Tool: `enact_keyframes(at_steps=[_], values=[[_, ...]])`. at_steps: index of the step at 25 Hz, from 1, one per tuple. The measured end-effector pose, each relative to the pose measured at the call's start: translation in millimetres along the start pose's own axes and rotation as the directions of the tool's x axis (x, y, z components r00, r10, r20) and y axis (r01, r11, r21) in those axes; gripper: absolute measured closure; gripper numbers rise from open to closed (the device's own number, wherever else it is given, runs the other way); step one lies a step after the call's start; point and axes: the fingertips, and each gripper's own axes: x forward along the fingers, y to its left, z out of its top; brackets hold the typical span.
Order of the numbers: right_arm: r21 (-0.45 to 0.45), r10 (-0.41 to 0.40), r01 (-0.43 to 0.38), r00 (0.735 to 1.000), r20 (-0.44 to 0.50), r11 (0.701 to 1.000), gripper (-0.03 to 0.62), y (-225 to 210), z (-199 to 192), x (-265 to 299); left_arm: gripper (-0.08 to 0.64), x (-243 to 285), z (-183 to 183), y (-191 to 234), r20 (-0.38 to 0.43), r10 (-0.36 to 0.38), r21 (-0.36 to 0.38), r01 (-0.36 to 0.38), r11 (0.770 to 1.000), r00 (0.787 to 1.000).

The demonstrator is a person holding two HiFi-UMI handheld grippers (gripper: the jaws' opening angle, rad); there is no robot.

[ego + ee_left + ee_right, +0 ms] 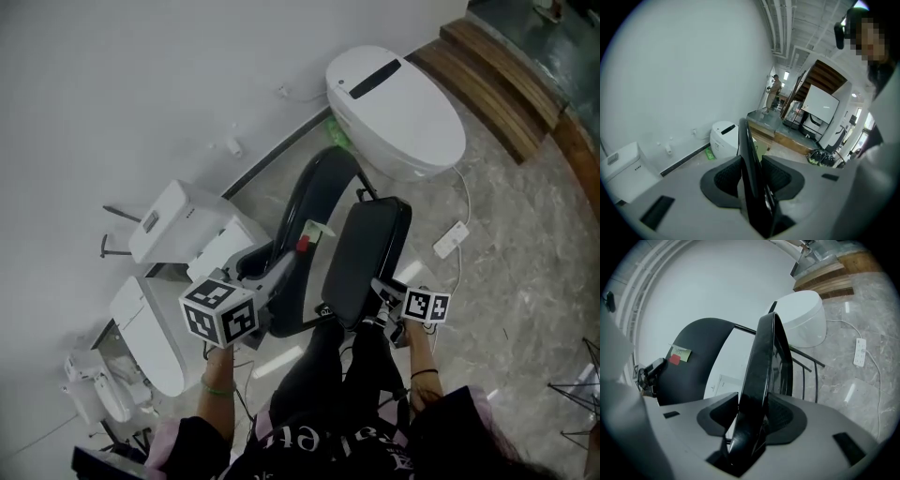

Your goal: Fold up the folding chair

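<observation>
The black folding chair stands on the floor in front of me. Its curved backrest (319, 192) carries a yellow and a red sticky note (309, 234). The flat seat (366, 248) is tipped up steeply beside it. My left gripper (286, 267) is shut on the backrest's near edge; in the left gripper view that edge (749, 159) runs as a thin black panel between the pads. My right gripper (380, 289) is shut on the seat's near edge. In the right gripper view the seat (761, 371) stands edge-on between the pads, with the backrest (693, 362) to its left.
A white toilet-like unit (398, 112) stands just behind the chair, by the white wall. Wooden steps (497, 84) lie at the back right. A power strip (451, 239) with its cord lies on the stone floor. More white units (187, 220) crowd the left.
</observation>
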Motion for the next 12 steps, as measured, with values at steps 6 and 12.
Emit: enact_keyframes(at_steps=[6, 12], values=[[0.003, -0.016, 0.016, 0.999, -0.041, 1.000, 0.417, 31.0, -15.1, 17.1, 0.423, -2.7, 2.6, -2.0, -0.051, -0.025, 0.055, 0.028, 0.998, 0.998], [0.023, -0.030, 0.031, 0.998, -0.049, 0.999, 0.425, 58.4, -25.9, 35.6, 0.431, -8.8, 7.6, -0.6, -0.053, -0.114, 0.027, 0.116, 0.993, 0.992]])
